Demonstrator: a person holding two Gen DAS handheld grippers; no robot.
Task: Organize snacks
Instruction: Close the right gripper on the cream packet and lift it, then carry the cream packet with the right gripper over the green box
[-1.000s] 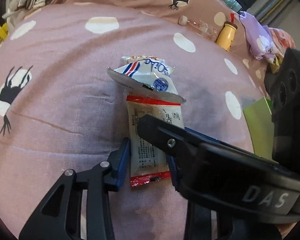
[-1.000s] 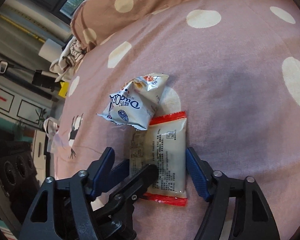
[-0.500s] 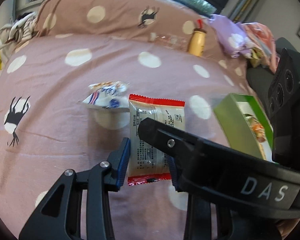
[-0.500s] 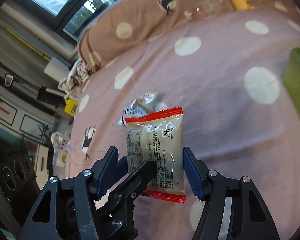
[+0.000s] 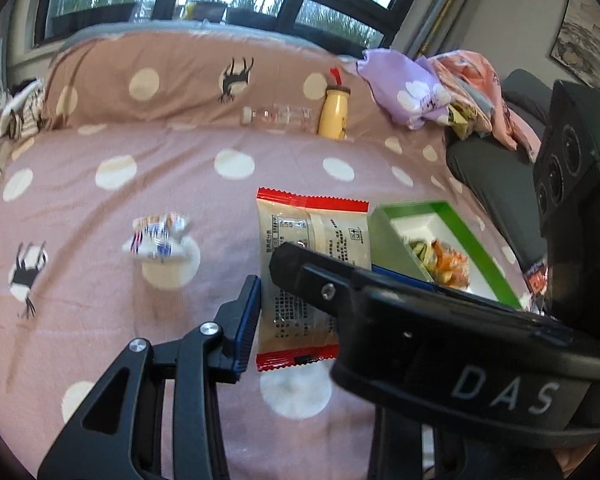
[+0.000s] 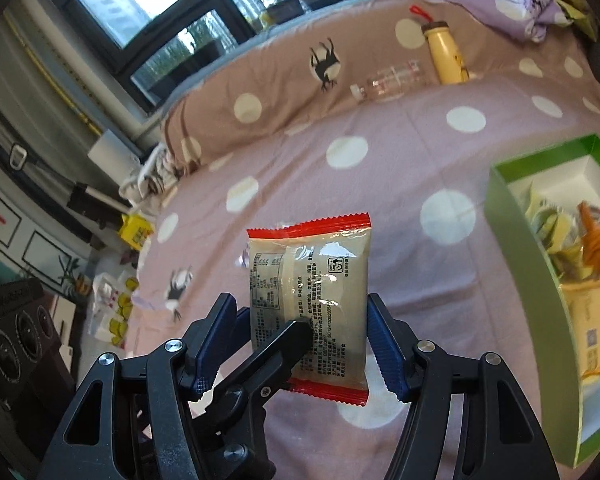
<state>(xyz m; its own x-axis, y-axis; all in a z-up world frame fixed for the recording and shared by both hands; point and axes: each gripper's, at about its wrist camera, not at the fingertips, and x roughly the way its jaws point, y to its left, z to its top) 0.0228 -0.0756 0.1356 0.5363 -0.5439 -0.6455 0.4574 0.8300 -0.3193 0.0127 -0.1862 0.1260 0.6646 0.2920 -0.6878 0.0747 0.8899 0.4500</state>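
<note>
Holding packet (image 6: 310, 300) aloft over bed (image 6: 380, 184), right gripper (image 6: 302, 340) jaws pressing its side edges. Reaching in with left gripper (image 5: 296, 312), blue pad touching packet's left edge; other finger hidden behind right gripper, so grip impossible to tell. Sitting just right of packet: green box (image 6: 512, 240) holding snacks. Lying on bed to left, blurred: blue-white bag (image 5: 158, 236).

Right tongs (image 6: 304, 344) gripping beige snack packet (image 6: 310, 280), green box (image 6: 512, 240) alongside
</note>
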